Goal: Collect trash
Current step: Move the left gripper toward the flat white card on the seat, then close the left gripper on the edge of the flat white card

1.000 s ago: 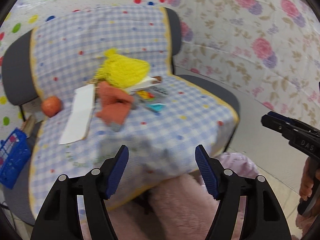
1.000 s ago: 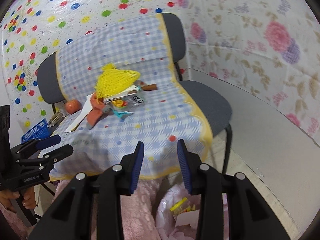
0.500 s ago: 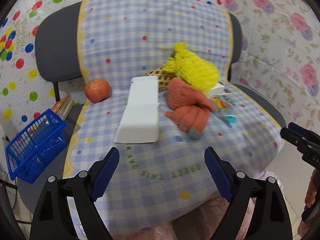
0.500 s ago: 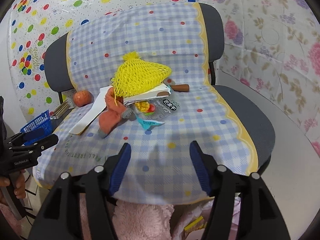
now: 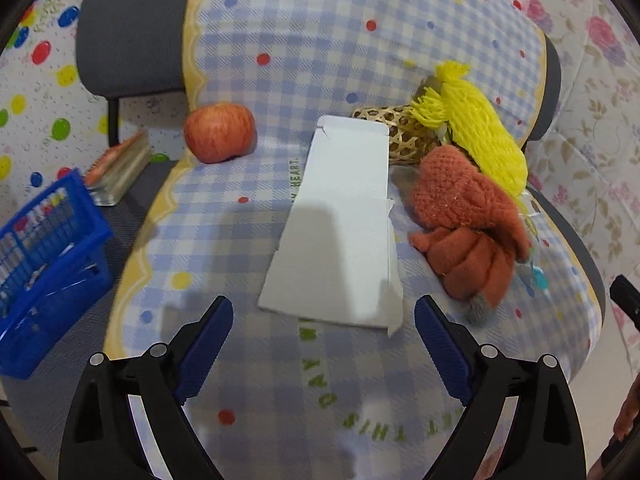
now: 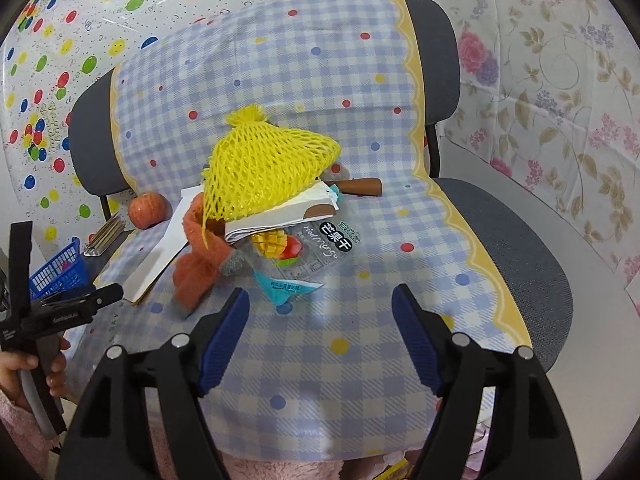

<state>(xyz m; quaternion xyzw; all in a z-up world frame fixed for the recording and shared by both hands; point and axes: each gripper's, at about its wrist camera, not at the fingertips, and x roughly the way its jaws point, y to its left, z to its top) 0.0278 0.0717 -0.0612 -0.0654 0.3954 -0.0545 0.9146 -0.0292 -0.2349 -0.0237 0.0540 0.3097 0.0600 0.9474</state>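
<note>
On the checked chair cover lies a flattened white box [image 5: 340, 228], also seen in the right wrist view [image 6: 160, 260]. Beside it are a yellow foam net [image 5: 476, 132] [image 6: 264, 172], an orange knitted glove [image 5: 464, 216] [image 6: 196, 268], a mango snack wrapper [image 6: 304, 248], a small teal packet [image 6: 288, 292] and folded white paper [image 6: 280, 216]. My left gripper [image 5: 324, 320] is open and empty, just short of the white box's near edge. My right gripper [image 6: 320, 312] is open and empty, just short of the teal packet.
An apple [image 5: 219, 132] sits at the seat's back left. A woven bamboo piece [image 5: 400, 136] lies behind the box. A blue basket [image 5: 44, 268] and a metal-edged stack [image 5: 120, 168] stand on the neighbouring seat. A brown stick [image 6: 356, 187] lies behind the net.
Both grippers have moved forward and closer over the seat. The left one has swung left onto the white box. Both jaws have opened wider.
</note>
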